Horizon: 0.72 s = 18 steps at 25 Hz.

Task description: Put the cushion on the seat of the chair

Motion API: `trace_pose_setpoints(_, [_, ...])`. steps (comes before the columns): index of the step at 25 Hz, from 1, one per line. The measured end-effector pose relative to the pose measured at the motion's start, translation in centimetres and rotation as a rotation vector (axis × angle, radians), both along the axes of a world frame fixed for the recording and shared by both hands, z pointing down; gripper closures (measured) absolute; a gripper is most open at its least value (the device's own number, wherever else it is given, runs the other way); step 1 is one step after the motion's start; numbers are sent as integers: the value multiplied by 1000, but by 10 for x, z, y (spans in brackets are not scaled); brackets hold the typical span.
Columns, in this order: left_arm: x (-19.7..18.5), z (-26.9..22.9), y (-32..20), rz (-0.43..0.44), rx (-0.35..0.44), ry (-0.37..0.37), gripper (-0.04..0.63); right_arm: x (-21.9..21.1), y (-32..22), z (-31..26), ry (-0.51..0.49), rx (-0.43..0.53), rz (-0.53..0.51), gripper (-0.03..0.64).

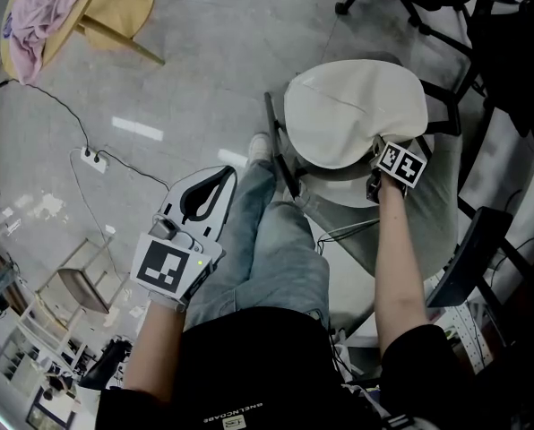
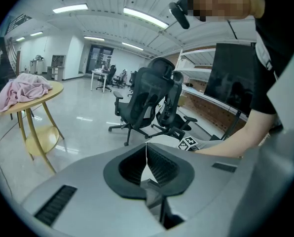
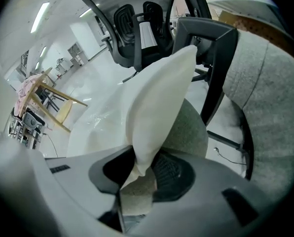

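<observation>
Two tools are showing. Left tool (image 1: 215, 186) is hovering above the floor (image 1: 177, 88) beside the person's leg (image 1: 276, 249), its jaws lying together with nothing between them. Right tool (image 3: 139, 172) is pointing steeply down and gripping one edge of the white cushion (image 1: 352, 110) (fabric is bunching between the pads). Cushion is spreading over the grey seat (image 3: 186, 127) of the chair (image 1: 433, 213), its gripped edge standing clear of the seat; full contact elsewhere is not showing.
</observation>
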<state>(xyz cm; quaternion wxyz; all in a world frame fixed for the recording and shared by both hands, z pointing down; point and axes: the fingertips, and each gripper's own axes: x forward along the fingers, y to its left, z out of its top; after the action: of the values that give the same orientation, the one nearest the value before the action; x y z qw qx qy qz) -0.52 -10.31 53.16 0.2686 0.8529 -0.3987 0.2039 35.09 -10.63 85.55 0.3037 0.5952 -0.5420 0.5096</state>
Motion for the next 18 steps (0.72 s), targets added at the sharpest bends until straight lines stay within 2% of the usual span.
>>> trace_pose_setpoints(10, [-1,8,7,18,-29,-17,583,8,5,27,-34,-29,78,496])
trace_pose_setpoints(18, [-1,11,8,33,-43,-12,583,20,11,40,-22,-49,124,437])
